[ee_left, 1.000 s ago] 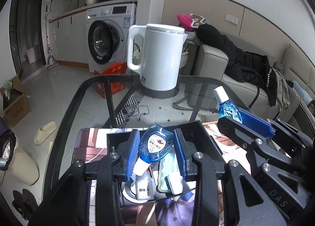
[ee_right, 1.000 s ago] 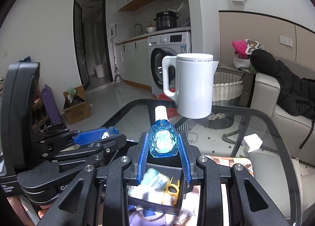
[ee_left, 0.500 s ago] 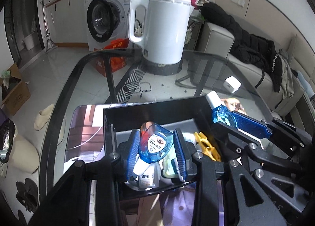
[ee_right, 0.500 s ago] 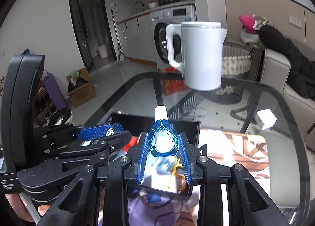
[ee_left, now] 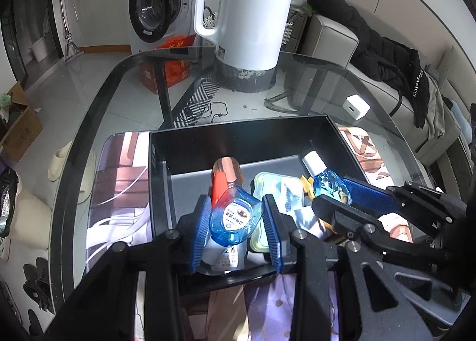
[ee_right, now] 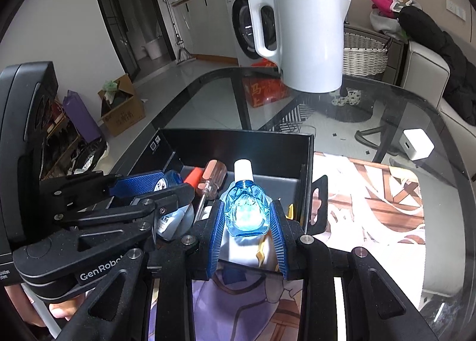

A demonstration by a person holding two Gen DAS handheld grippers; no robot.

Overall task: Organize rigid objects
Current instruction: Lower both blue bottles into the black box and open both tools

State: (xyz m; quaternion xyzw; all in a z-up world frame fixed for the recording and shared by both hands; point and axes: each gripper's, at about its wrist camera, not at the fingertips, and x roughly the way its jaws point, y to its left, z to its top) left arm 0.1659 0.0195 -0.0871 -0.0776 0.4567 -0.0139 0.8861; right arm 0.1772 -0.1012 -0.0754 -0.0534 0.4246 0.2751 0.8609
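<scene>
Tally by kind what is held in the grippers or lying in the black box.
Blue bottles, one in each hand-held gripper: 2
Screwdriver: 1
White bottle: 1
Pale green case: 1
Yellow clip: 1
Total: 6

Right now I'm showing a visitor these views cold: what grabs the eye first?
Two glowing blue bottles, one clamped in the left gripper, the other in the right gripper, both above the black box. Behind stands a big white kettle on the glass table.
</scene>
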